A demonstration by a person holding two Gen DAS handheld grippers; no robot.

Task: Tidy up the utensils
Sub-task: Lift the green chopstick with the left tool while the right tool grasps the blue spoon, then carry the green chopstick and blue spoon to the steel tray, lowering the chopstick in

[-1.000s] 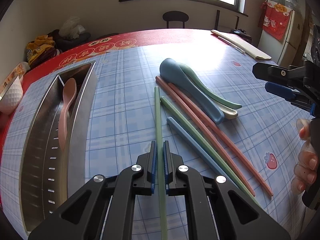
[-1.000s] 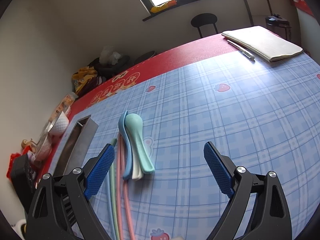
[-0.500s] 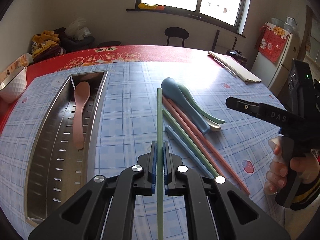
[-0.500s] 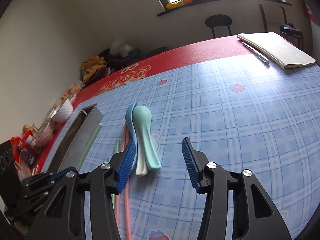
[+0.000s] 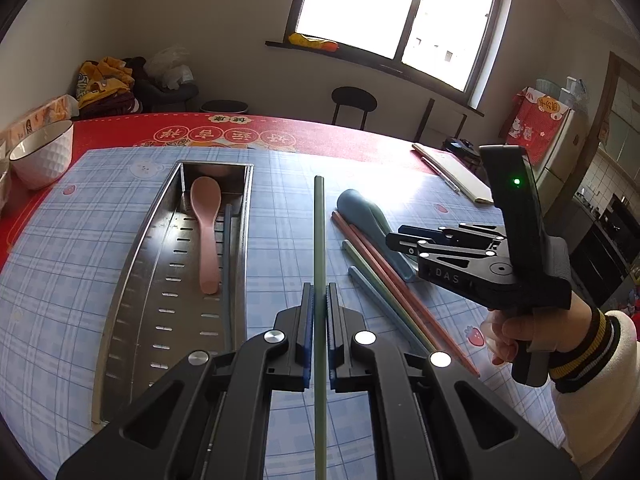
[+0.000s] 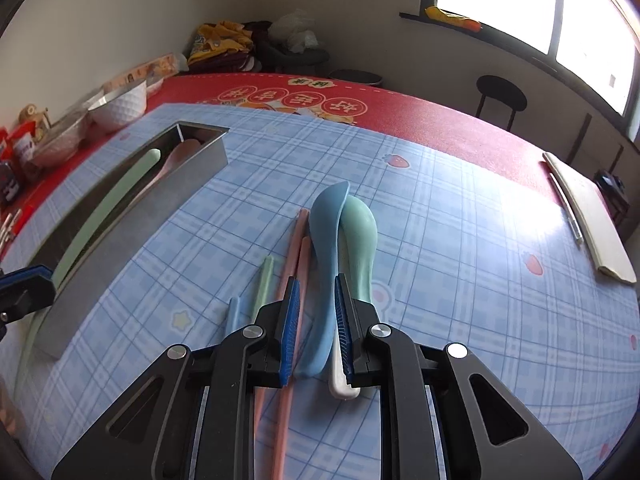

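My left gripper [image 5: 319, 312] is shut on a green chopstick [image 5: 319, 240], held off the table just right of the long metal tray [image 5: 132, 288]. In the tray lie a pink spoon [image 5: 206, 232] and a blue chopstick [image 5: 227, 264]. My right gripper [image 6: 316, 312] is low over the utensil pile with its jaws closing. The blue spoon [image 6: 326, 232] has its handle between them, with a gap still showing on the left side. A green spoon [image 6: 360, 236], a white spoon handle [image 6: 340, 384], two pink chopsticks [image 6: 296, 248], a green chopstick [image 6: 264, 280] and a blue chopstick [image 6: 233, 312] lie around it.
A white bowl [image 5: 42, 152] stands at the table's far left, with snack packets [image 6: 24, 148] beside it. A notebook with a pen [image 6: 588, 224] lies at the far right. A person's hand [image 5: 516, 328] in a striped cuff holds the right gripper.
The left gripper has risen with the green chopstick and come closer to the tray. The right gripper has swung over the spoons, and its jaws have narrowed around the blue spoon's handle.
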